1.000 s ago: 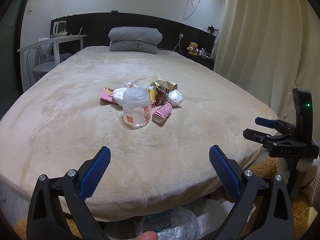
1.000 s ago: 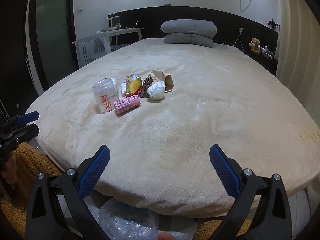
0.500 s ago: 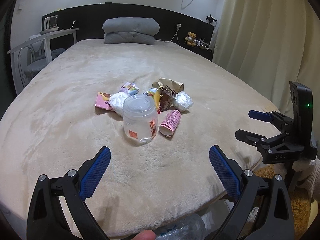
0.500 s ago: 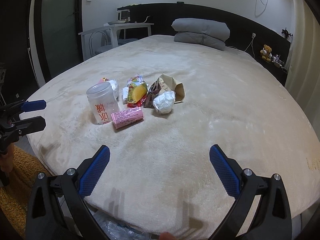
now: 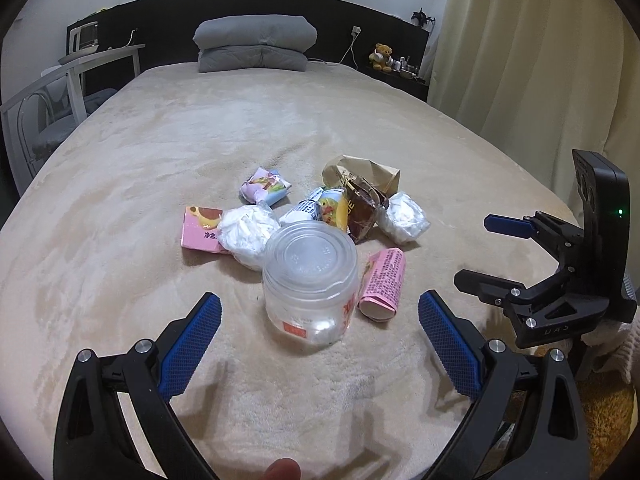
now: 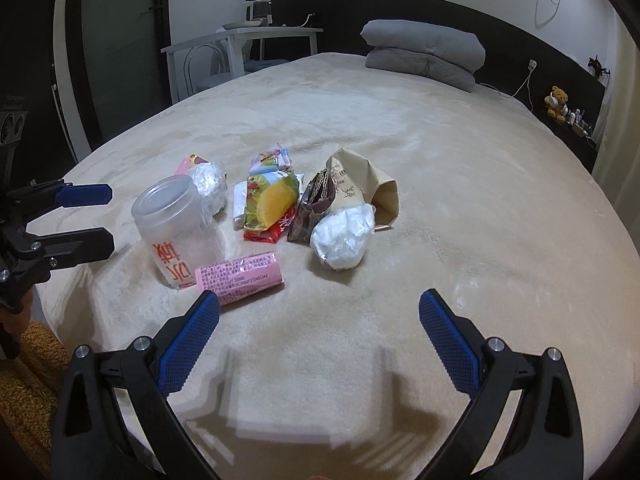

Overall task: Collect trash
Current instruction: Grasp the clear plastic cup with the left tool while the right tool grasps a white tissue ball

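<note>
A big bed (image 5: pixel 160 160) with a soft tan cover fills the room; two grey pillows (image 5: pixel 254 44) sit at its far end by a dark headboard (image 6: pixel 400 8); a white desk (image 6: pixel 240 40) stands on the left side and a pale curtain (image 5: pixel 520 60) hangs on the right.

The trash lies in one small heap in the middle of the bed. Going left to right in the left wrist view: a pink box (image 5: pixel 200 227) lies flat; a white wad (image 5: pixel 248 232) leans on it; a small bright packet (image 5: pixel 264 186) lies just behind; a clear jar (image 5: pixel 310 280) stands upright at the front, with red marks on its side; a yellow snack bag (image 5: pixel 332 210) sits behind the jar; a dark wrapper (image 5: pixel 362 212) is next to that; a brown paper bag (image 5: pixel 360 172) lies at the back; a pink roll (image 5: pixel 382 284) lies on its side just right of the jar; a second white wad (image 5: pixel 404 216) sits at the right edge of the heap.

The left claw (image 5: pixel 320 344) is wide open and holds nothing; it hangs over the bed with the jar just in front, between its blue pads. The right claw (image 6: pixel 320 340) is wide open and empty too; the pink roll lies close by its left pad (image 6: pixel 190 342).
</note>
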Demonstrator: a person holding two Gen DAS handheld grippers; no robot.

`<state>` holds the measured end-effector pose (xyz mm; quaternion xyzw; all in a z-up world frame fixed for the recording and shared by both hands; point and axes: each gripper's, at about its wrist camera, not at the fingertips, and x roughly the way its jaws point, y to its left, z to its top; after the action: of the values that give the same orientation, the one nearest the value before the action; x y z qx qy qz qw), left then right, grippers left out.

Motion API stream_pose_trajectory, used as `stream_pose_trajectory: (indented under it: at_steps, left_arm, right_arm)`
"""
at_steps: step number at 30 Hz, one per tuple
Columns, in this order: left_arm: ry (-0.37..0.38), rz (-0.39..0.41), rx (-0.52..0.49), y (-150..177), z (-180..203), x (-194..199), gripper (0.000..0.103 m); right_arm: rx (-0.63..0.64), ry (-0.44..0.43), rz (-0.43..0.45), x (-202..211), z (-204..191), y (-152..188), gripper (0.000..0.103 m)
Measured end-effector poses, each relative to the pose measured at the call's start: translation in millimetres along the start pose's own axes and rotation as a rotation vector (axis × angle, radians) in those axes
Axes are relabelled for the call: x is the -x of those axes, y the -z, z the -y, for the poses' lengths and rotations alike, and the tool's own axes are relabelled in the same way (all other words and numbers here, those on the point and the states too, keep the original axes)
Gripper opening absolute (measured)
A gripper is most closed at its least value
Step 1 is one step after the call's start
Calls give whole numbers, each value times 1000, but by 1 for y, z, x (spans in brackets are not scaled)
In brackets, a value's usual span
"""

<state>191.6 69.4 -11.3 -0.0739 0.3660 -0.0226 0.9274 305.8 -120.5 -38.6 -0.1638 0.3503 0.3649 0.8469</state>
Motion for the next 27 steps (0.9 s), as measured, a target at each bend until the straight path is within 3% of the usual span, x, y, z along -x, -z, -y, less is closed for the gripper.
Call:
stream_pose_trajectory:
  at_steps: [8, 12, 15, 19, 27]
  left_arm:
    - [16, -38, -25, -14, -11, -34, 96]
    - [18, -56, -34, -17, -13, -48, 94]
    - [17, -65, -31, -19, -15, -53, 77]
    - [38, -61, -33, -20, -16, -53, 63]
    - [21, -18, -26, -20, -15, -40, 63]
  right_arm:
    - [-72, -59, -60, -50, 21, -25, 91]
    - [-89, -78, -93, -72, 28, -34, 73]
    - [-94, -92, -108, -82, 31, -37, 62]
    - [-94, -89, -107, -84, 32, -38, 49]
    - [-107, -82, -76, -67, 37, -35, 48]
